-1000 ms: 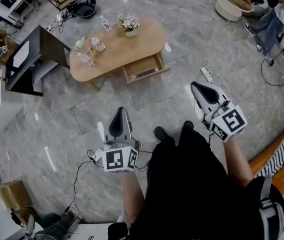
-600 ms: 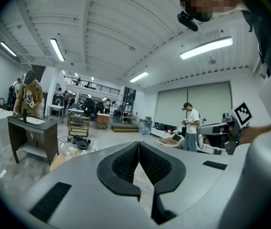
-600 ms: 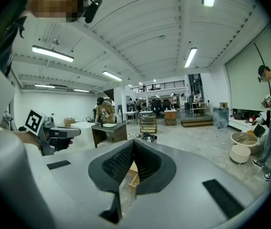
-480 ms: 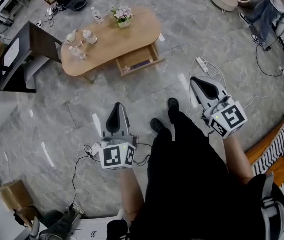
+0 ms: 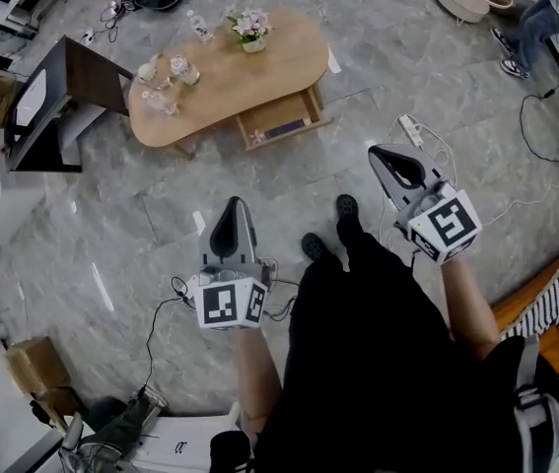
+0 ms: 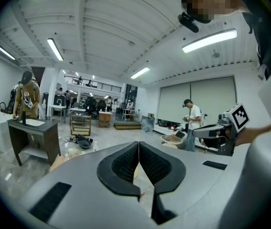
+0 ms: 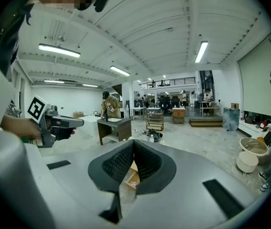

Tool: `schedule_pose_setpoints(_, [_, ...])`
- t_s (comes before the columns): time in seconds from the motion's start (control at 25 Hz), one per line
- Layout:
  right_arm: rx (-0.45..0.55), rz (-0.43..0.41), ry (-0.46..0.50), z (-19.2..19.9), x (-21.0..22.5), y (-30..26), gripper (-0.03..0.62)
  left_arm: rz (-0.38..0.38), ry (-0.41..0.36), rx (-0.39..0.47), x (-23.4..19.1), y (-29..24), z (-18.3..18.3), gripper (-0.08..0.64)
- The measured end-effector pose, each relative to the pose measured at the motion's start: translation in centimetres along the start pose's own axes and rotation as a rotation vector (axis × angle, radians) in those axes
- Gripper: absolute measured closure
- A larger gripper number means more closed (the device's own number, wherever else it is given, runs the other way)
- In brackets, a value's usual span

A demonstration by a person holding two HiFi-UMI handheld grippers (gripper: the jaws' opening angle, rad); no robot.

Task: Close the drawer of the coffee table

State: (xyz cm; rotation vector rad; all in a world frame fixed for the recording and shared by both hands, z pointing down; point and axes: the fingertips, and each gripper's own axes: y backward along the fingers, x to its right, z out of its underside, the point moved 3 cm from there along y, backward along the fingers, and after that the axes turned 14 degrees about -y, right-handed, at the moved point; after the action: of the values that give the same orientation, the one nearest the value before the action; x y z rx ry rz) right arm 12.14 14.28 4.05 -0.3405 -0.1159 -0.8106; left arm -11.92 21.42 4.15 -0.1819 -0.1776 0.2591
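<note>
Head view: coffee table (image 5: pixel 259 72) stands on the grey marble floor (image 5: pixel 111 235), well ahead of the person. Drawer (image 5: pixel 281 118) is out, projecting from the table's near long edge, toward its right end. Its wooden bottom shows, with a dark strip along one side (contents not readable). Flower pot (image 5: pixel 251 26) sits at the far edge; bottles and glasses (image 5: pixel 166 75) cluster at the left end.

Left gripper (image 5: pixel 235 208): tongs pressed together, nothing between the pads. Right gripper (image 5: pixel 378 154): same, tongs pressed together, empty. Both are held over the floor, well apart from the drawer, tips pointing toward the table. White power strip (image 5: pixel 409 131) lies on the floor just beyond the right gripper.
</note>
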Motion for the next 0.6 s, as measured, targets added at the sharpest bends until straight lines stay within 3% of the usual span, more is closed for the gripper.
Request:
schedule_pose_setpoints(0.28, [-0.010, -0.046, 0.028, -0.6, 4.9, -1.6, 0.578, -0.078, 0.041, 0.001, 0.9, -3.9, -1.1, 0.545])
schedule_pose_setpoints(0.48, [-0.075, -0.135, 0.049, 0.4, 7.8, -3.3, 0.578, -0.135, 0.050, -0.015, 1.3, -6.5, -0.4, 0.545])
schedule_pose_setpoints(0.6, [-0.086, -0.147, 0.039, 0.7, 9.0, -4.3, 0.578, -0.146, 0.067, -0.031, 1.3, -7.6, 0.5, 0.545])
